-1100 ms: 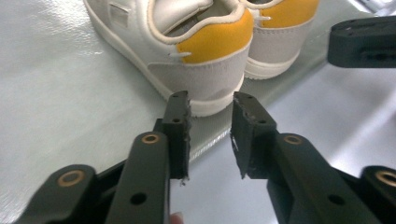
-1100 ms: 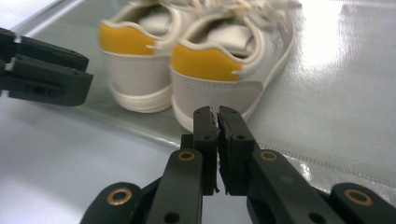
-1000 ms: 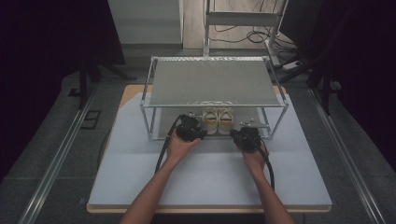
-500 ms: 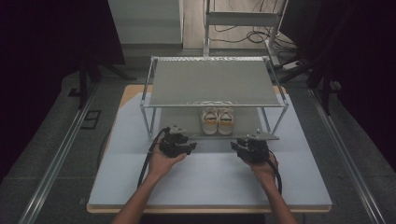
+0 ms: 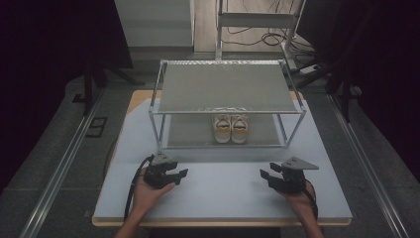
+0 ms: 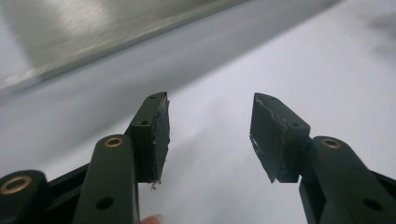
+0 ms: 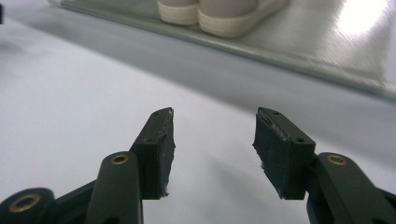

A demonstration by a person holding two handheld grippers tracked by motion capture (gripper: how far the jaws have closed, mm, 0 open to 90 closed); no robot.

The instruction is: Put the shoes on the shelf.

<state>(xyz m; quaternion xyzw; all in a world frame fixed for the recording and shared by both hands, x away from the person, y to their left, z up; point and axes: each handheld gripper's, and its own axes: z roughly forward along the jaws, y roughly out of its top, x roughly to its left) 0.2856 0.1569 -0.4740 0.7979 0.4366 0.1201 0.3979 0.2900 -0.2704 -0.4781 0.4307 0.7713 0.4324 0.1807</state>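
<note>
We judge the shoes [image 5: 230,128] placed on the rack [image 5: 225,87], so we rest left gripper [image 5: 174,175] and right gripper [image 5: 271,178], jaws parted and empty, apart on the table [image 5: 223,198].

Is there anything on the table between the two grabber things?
No. In the high view, just bare table lies between the left gripper and the right gripper.

Dim room; grey floor [image 5: 59,148] around table; metal rails [image 5: 64,168] flank both grippers; cables [image 5: 270,34] on floor far ahead.
</note>
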